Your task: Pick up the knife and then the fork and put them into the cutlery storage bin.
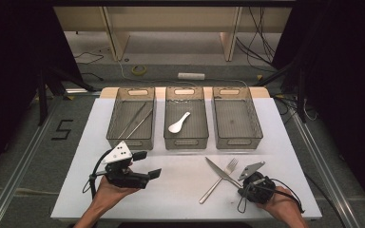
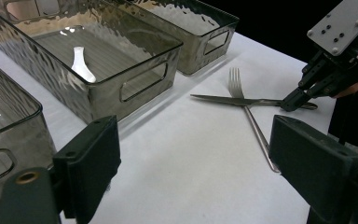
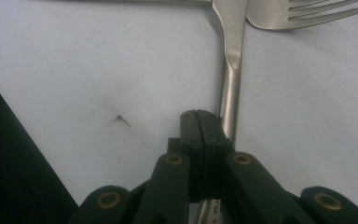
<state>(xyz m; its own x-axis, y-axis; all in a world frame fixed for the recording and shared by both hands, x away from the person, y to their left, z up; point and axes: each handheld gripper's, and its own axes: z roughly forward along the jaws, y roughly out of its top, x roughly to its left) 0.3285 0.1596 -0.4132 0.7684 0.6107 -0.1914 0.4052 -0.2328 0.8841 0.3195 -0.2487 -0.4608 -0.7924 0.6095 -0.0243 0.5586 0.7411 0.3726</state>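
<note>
The big white tabletop (image 1: 180,190) looks smooth and matte, so anything steel can skate on it. At its far side sit three smoky, ripple-walled plastic bins; take the middle bin (image 1: 186,141) as the marker. It holds a glossy white spoon (image 1: 178,123), and the bin to its left holds two thin metal rods (image 1: 135,119).

Nearer the person and right of that middle bin, a flat steel knife (image 1: 222,173) lies crossed over a slim fork (image 1: 218,180). The right claw (image 1: 242,192) sits at the knife's handle end with its jaws pressed together, right beside the handle rather than around it. That's the risk: a closed claw pushing in low would likely shove the knife, drag the fork with it, or spin both.

Left of the middle bin, the left claw (image 1: 147,164) hangs wide open, holding nothing.
</note>
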